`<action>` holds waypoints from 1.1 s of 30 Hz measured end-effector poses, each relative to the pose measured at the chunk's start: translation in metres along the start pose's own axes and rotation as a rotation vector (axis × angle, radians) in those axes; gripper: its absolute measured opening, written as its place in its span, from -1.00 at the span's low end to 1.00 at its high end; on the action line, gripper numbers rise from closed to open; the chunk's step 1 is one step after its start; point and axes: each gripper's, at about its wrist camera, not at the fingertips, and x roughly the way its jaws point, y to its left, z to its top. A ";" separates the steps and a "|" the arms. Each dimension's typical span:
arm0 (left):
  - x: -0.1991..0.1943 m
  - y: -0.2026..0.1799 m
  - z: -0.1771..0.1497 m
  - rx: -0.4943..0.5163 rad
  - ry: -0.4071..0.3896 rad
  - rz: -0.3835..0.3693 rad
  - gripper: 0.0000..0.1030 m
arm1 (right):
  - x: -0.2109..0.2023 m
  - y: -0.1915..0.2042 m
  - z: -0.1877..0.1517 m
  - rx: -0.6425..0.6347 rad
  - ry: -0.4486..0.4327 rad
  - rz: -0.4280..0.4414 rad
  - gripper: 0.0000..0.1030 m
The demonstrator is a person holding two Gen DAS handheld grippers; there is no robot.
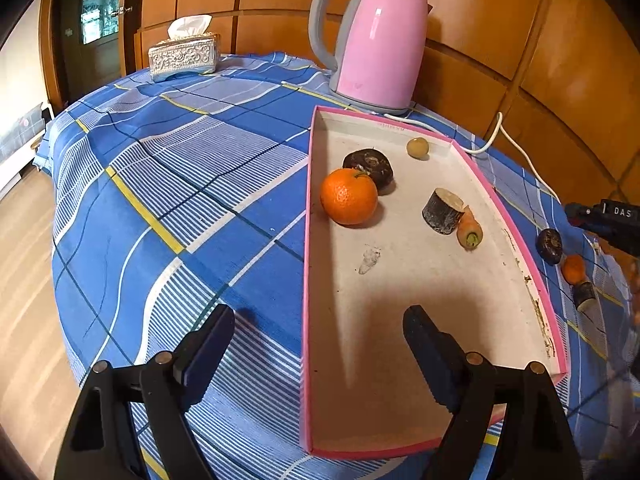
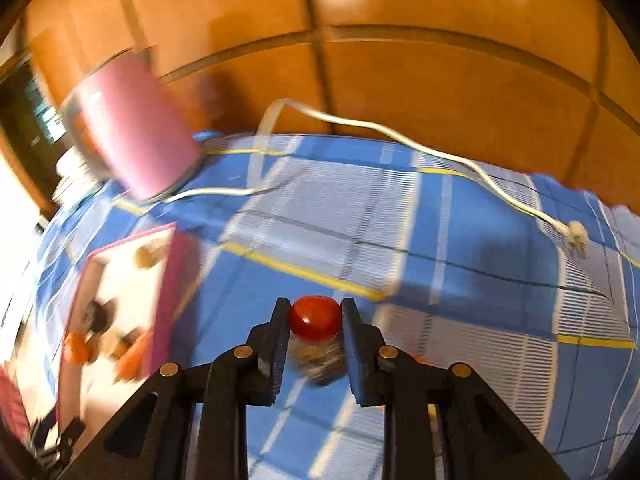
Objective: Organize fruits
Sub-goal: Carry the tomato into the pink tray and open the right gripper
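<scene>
A white tray with a pink rim (image 1: 306, 240) lies on the blue checked cloth. It holds an orange (image 1: 349, 197), a dark round fruit (image 1: 370, 165), a small yellowish ball (image 1: 417, 147), a dark-skinned cut stub (image 1: 442, 211) and a carrot piece (image 1: 470, 232). My left gripper (image 1: 320, 346) hangs open above the tray's near end, one finger over the cloth and one over the tray, nothing between them. In the blurred right wrist view, my right gripper (image 2: 315, 320) is shut on a small red fruit (image 2: 315, 319), lifted off the cloth to the right of the tray (image 2: 172, 276).
A pink kettle (image 1: 380, 40) stands behind the tray; its white cord (image 2: 400, 136) and plug (image 2: 576, 238) trail over the cloth. A tissue box (image 1: 184, 58) sits far left. Right of the tray lie a dark round fruit (image 1: 549, 245), a small orange (image 1: 574, 269) and another cut stub (image 1: 585, 296).
</scene>
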 end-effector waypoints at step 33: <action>-0.012 0.011 -0.001 -0.032 -0.020 -0.007 0.68 | 0.010 0.167 -0.065 -0.328 0.035 0.083 -0.24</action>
